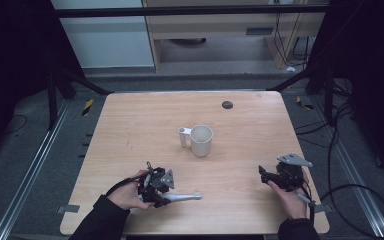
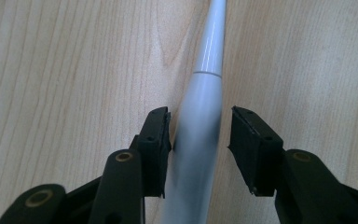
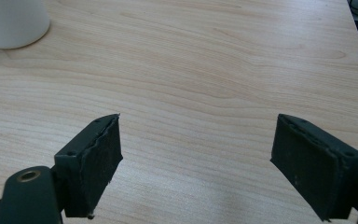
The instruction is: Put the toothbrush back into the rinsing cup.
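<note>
left tool [image 2: 199,133] around toothbrush [image 2: 200,121] on desk [image 2: 51,70], pads not tight yet, ready to grab. right tool [image 3: 198,154] wide open, empty, waiting. cup [image 1: 201,140] nearby.

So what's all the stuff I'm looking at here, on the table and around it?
Table: one, light wood, centre of the high view.
Cup: one, white, upright, with a handle at its left, middle of the table.
Electric toothbrush: one, white, lying flat on the near left part of the table.
Round disc: one, dark, far edge of the table.
Left gripper: one, black, jaws either side of the toothbrush handle, one pad at it, the other just clear.
Right gripper: one, black, jaws wide open over bare wood, near right.
</note>
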Demonstrator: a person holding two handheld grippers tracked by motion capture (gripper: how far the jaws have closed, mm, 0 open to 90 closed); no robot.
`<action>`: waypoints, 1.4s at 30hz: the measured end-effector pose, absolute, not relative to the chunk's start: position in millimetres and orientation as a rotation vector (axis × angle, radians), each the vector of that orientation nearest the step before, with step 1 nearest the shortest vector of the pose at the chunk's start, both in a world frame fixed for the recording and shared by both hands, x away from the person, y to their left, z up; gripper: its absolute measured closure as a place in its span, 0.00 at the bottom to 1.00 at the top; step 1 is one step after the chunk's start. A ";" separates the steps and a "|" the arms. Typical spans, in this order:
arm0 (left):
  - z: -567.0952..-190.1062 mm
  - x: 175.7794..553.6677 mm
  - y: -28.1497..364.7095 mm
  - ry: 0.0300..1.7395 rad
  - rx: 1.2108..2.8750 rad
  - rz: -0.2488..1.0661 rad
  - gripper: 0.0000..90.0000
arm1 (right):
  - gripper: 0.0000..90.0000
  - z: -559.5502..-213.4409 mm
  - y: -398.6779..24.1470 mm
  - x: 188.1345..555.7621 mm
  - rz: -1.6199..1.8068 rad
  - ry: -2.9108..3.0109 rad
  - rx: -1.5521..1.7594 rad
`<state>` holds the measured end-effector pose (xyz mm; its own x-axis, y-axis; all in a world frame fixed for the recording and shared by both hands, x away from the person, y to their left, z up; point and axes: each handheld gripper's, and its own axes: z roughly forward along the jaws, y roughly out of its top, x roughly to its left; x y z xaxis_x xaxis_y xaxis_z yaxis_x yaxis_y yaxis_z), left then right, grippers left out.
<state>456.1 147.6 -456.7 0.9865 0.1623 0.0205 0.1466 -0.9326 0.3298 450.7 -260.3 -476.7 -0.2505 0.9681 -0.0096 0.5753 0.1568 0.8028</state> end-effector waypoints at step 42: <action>-465.3 463.9 142.0 0.172 2.861 0.026 0.73 | 0.18 -477.1 -260.7 451.3 0.944 1.908 1.462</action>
<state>463.9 142.0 -465.3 0.9928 0.1197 0.0012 0.1148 -0.9552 0.2728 451.3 -260.7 -477.1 -0.2551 0.9669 -0.0098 0.5789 0.1608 0.7994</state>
